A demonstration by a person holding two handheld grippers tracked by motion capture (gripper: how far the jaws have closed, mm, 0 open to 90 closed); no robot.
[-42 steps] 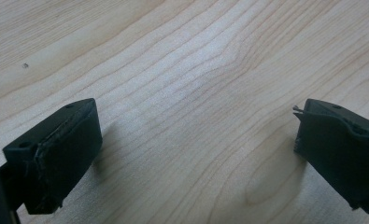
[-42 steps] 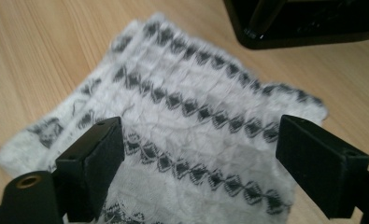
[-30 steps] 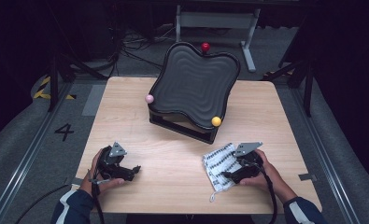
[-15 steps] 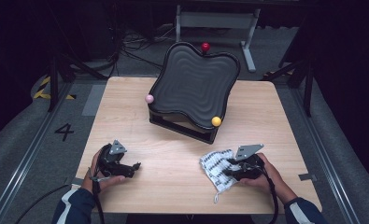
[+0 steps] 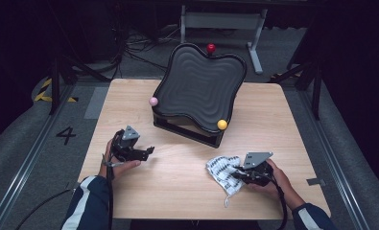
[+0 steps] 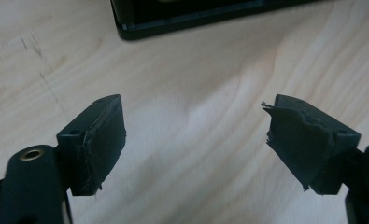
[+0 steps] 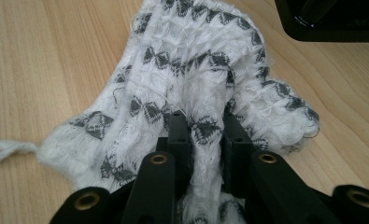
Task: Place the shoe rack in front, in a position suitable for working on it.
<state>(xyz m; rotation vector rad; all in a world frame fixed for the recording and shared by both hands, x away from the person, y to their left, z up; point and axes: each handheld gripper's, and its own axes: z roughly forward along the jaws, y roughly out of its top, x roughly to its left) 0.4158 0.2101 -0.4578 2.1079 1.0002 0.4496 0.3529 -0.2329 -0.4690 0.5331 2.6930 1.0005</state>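
- Right gripper view: right gripper (image 7: 204,122) pinches a fuzzy white cloth with grey diamond pattern (image 7: 191,70).
- Left gripper (image 6: 194,140), jaws spread, hovers over the pale wooden table (image 6: 191,60).

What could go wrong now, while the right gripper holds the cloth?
The right gripper pinches only a bunched fold of the cloth, so it may slip out when lifted. The loose yarn loop trails on the table and could snag. The left gripper is open over bare wood, so it gives no support.
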